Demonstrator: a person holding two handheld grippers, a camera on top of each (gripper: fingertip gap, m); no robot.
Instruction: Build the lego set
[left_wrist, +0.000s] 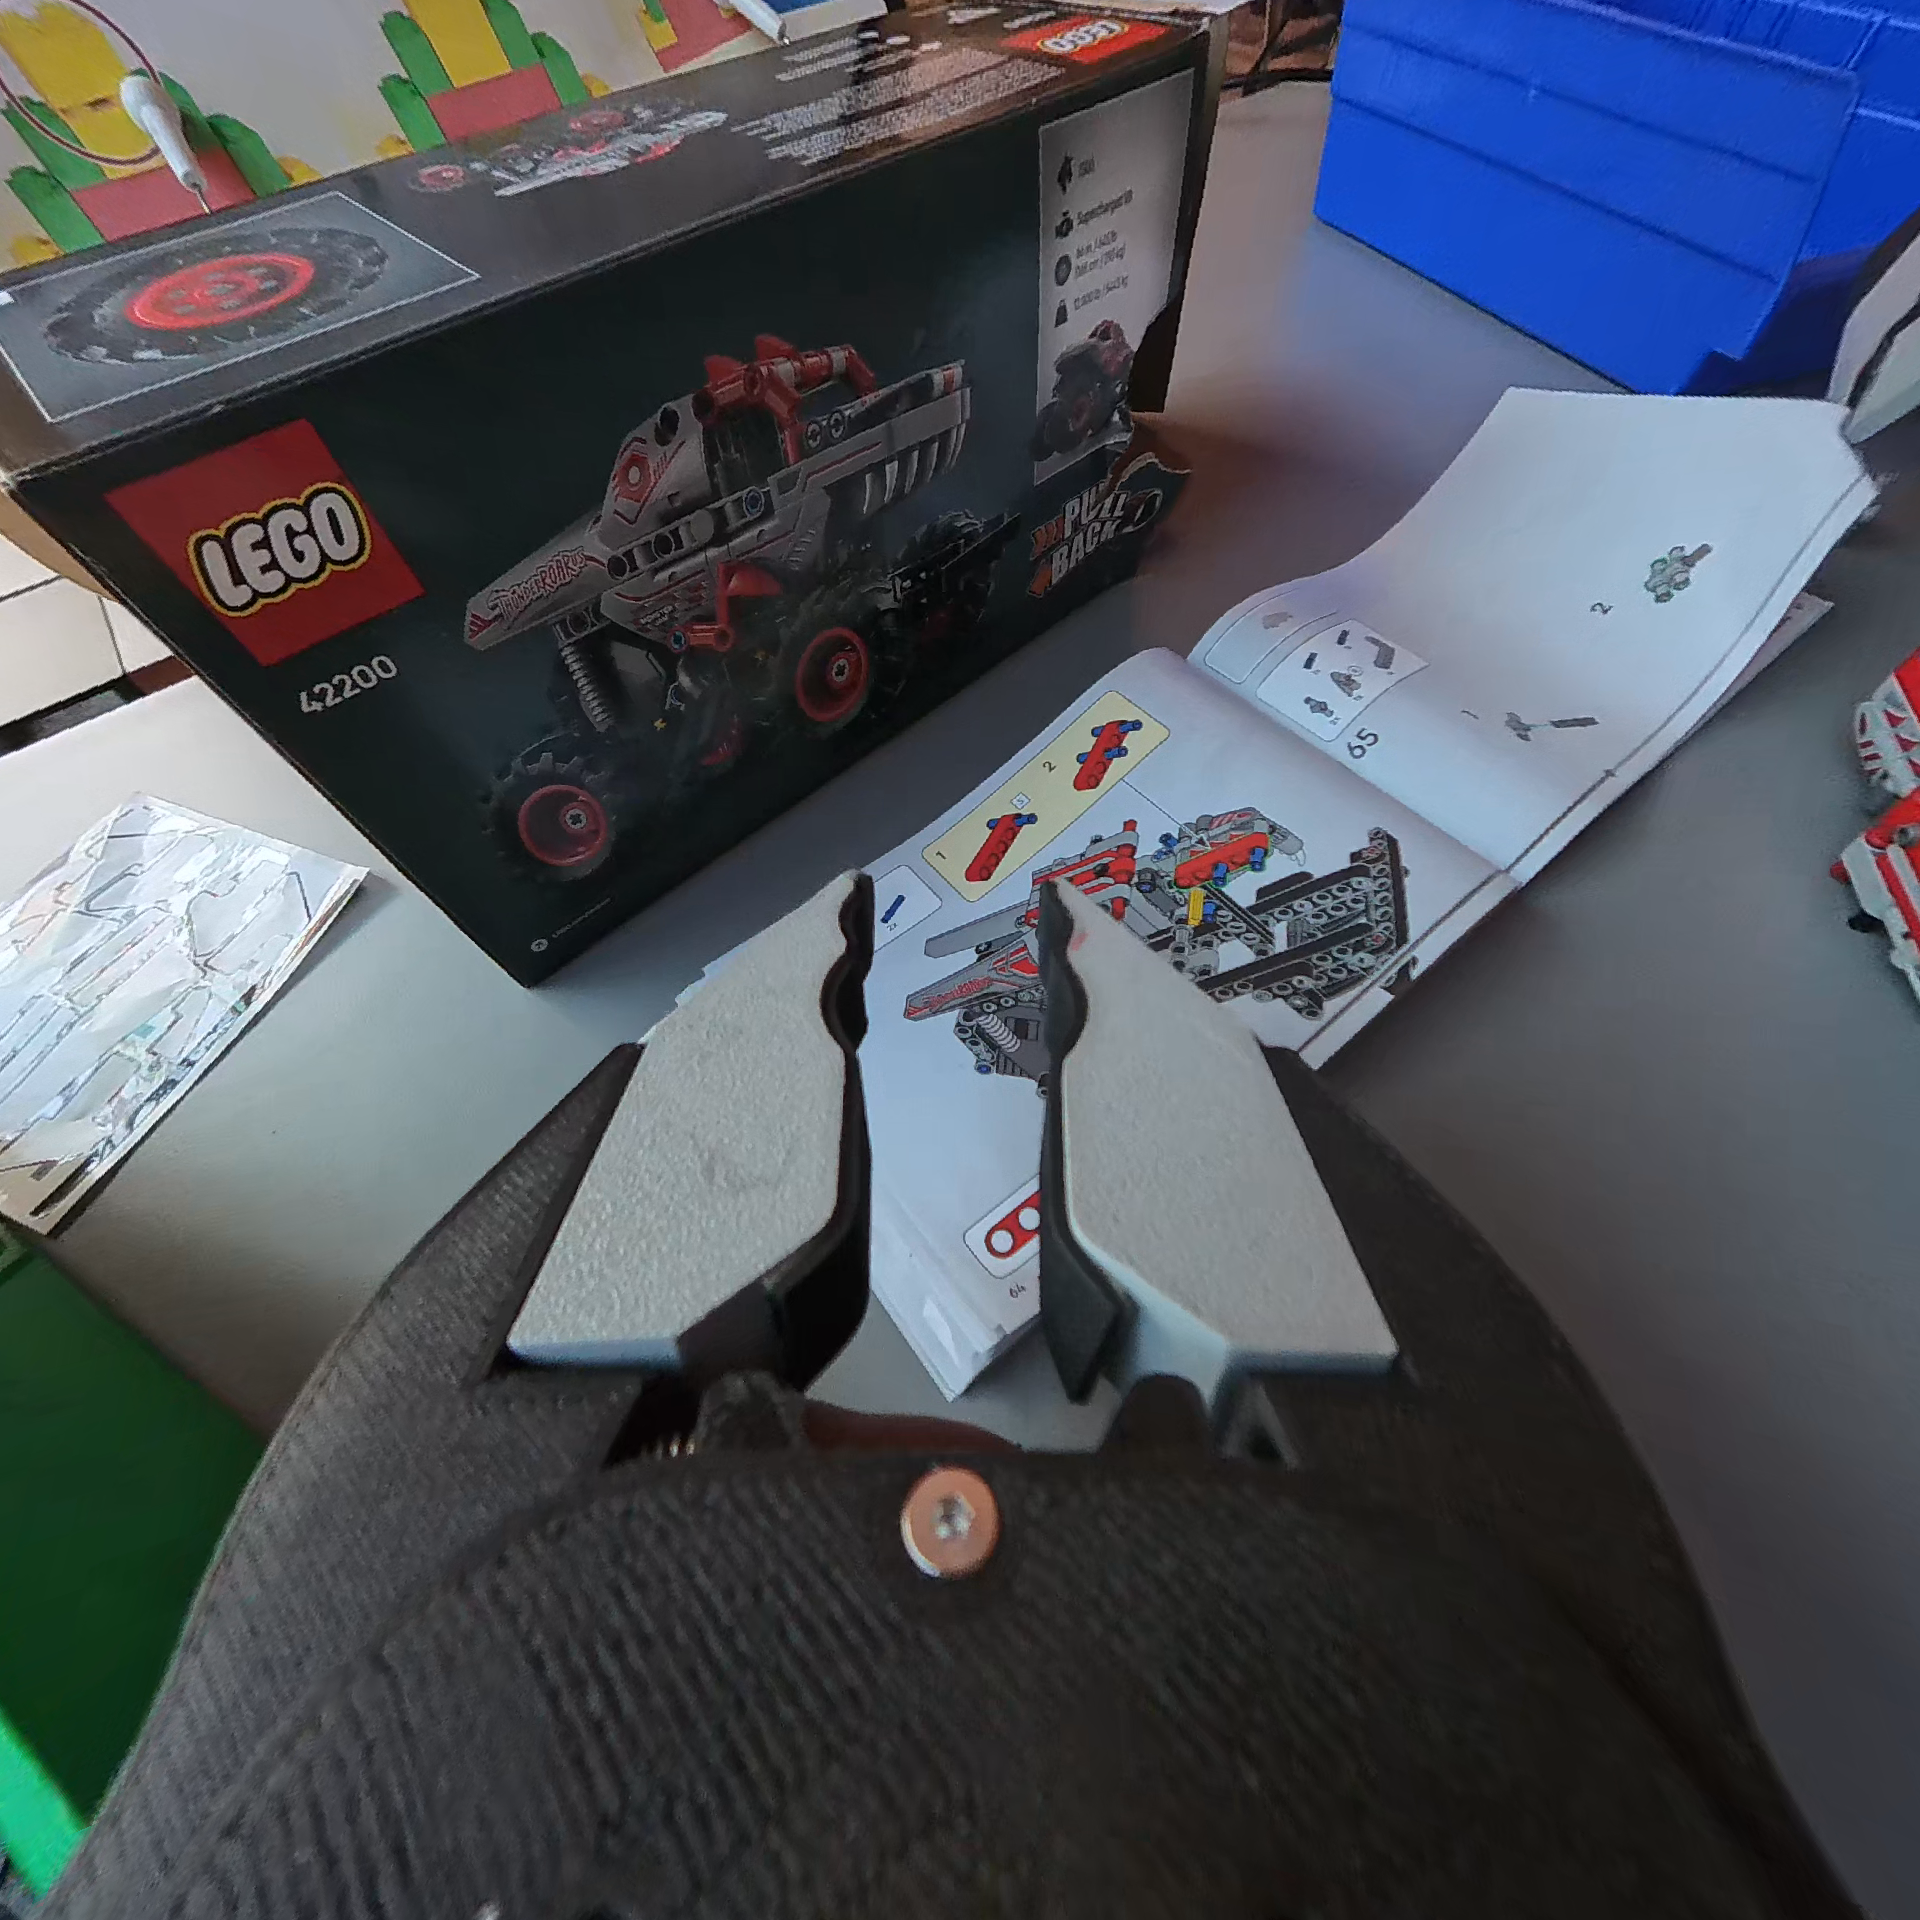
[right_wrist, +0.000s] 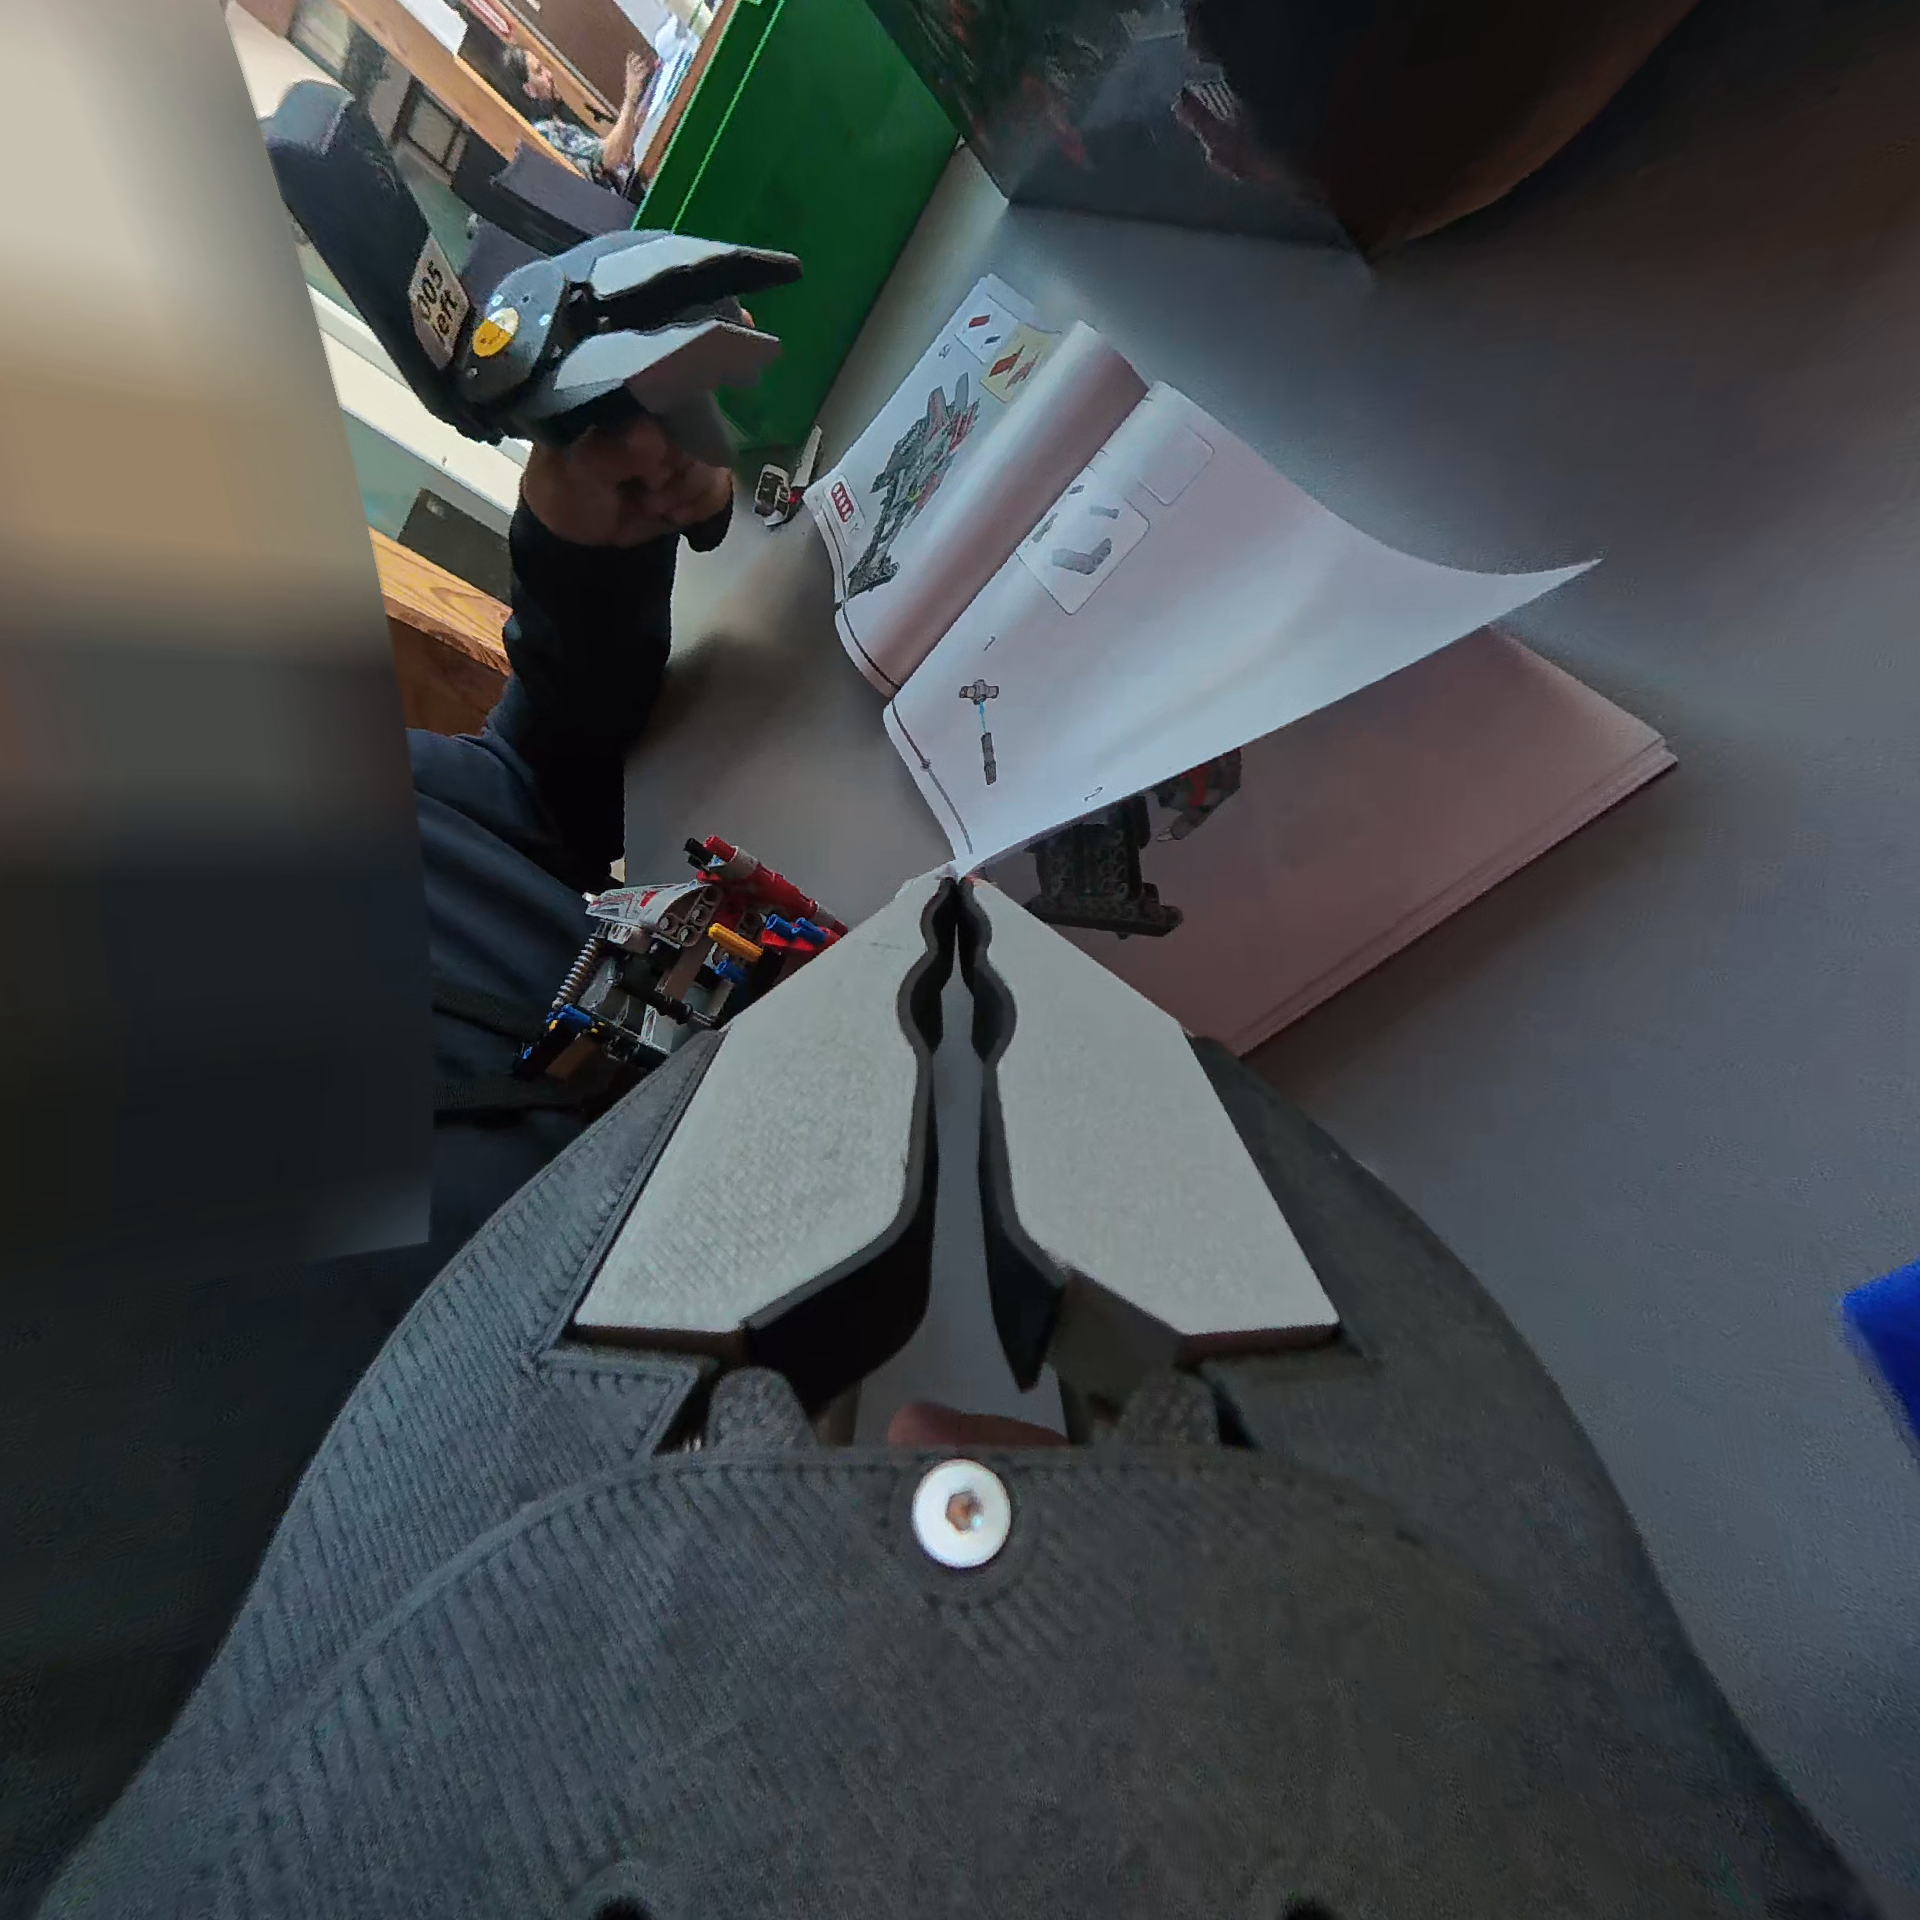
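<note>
The instruction booklet (left_wrist: 1226, 831) lies open on the grey table. My right gripper (right_wrist: 954, 883) is shut on the corner of one page (right_wrist: 1195, 665) and holds it lifted and curved above the booklet; the raised page also shows in the left wrist view (left_wrist: 1621, 561). My left gripper (left_wrist: 951, 894) is open and empty, hovering over the booklet's near page. It also shows far off in the right wrist view (right_wrist: 769, 307), held by a hand. The partly built red, white and grey truck model (right_wrist: 675, 966) sits left of my right gripper, and a bit of it shows in the left wrist view (left_wrist: 1886, 821).
The black set box (left_wrist: 582, 540) stands behind the booklet. A sticker sheet (left_wrist: 135, 997) lies at the left. A blue bin (left_wrist: 1621, 177) stands at the back right. A green box (right_wrist: 790, 187) is beyond the table edge. A small loose piece (right_wrist: 774, 488) lies near the booklet. Tip to tip, the grippers are about 30 cm apart.
</note>
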